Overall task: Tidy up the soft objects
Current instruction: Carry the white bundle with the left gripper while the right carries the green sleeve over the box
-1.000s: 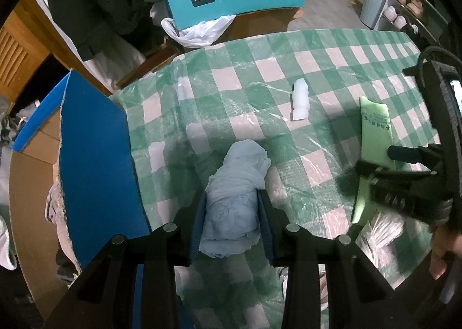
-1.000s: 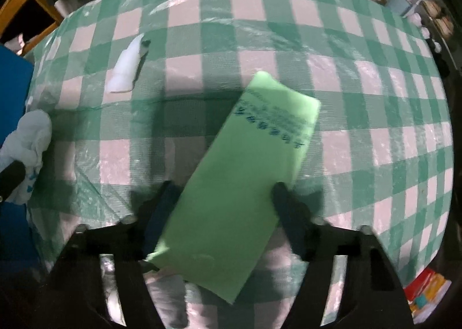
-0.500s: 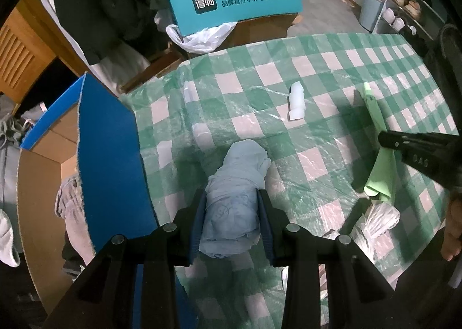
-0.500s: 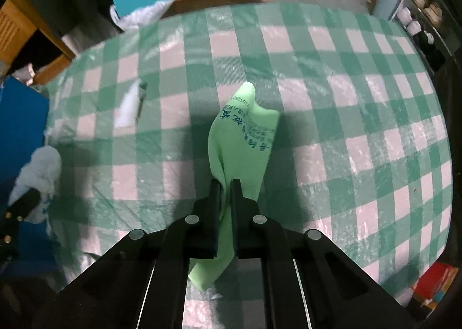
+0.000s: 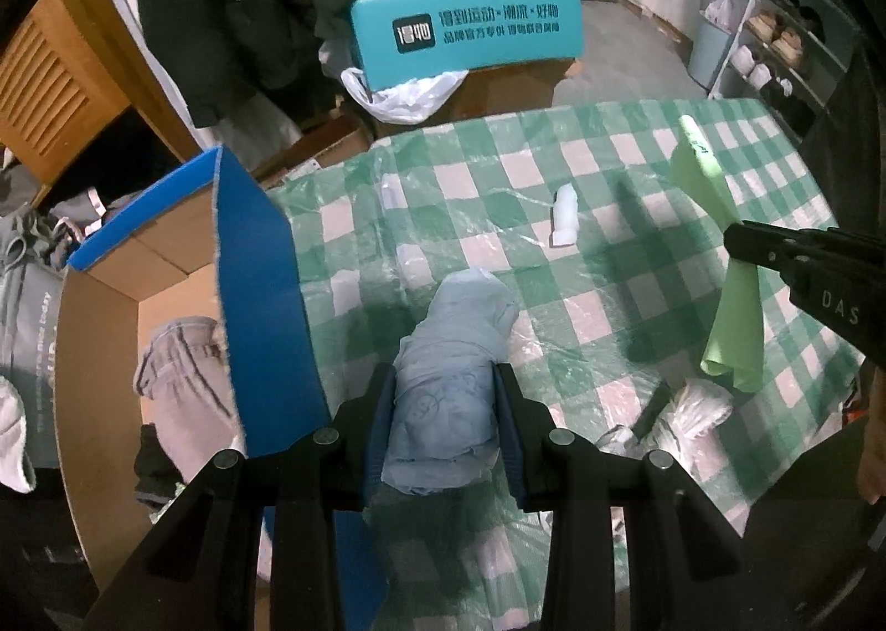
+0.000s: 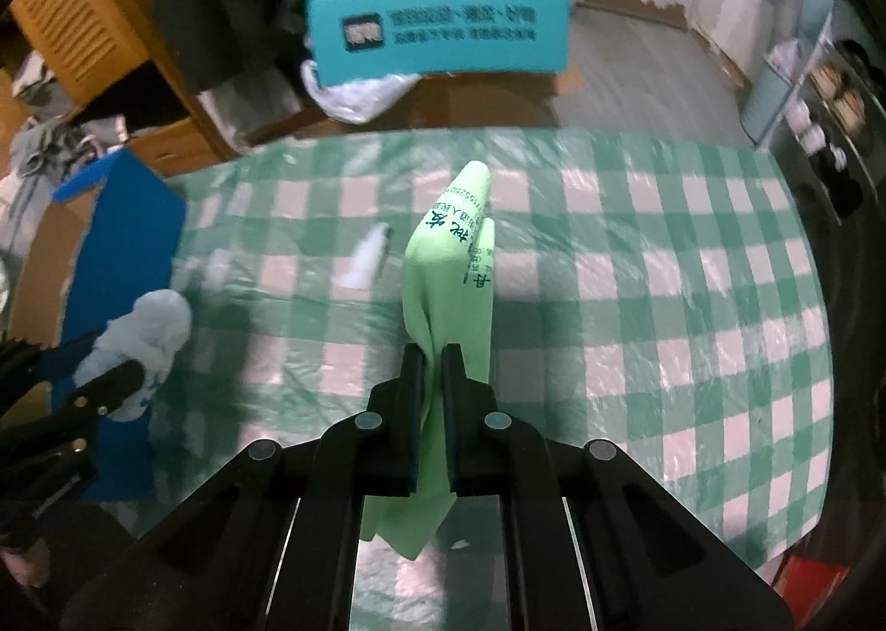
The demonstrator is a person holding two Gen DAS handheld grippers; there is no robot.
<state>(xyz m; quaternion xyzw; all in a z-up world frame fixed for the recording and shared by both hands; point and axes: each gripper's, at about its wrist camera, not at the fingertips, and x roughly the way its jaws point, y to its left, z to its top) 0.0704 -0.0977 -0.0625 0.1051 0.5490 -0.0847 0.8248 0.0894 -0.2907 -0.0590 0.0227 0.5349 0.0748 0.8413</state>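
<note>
My left gripper (image 5: 446, 376) is shut on a rolled pale blue cloth (image 5: 448, 354) and holds it above the table's left edge, beside the blue flap of a cardboard box (image 5: 255, 298). The cloth also shows in the right wrist view (image 6: 149, 332). My right gripper (image 6: 433, 354) is shut on a light green printed cloth (image 6: 451, 276) that is lifted off the checked tablecloth (image 6: 664, 298) and hangs folded. The green cloth shows at the right of the left wrist view (image 5: 725, 298).
The open cardboard box holds a grey garment (image 5: 183, 370). A small white bottle-like object (image 5: 565, 215) lies mid-table. White crumpled items (image 5: 686, 409) lie near the front edge. A teal chair back (image 5: 465, 35) stands beyond the table, a shoe rack (image 5: 775, 44) far right.
My right gripper closed on the green cloth and lifted it off the table. My left gripper rose with the blue cloth, and more of the box interior shows.
</note>
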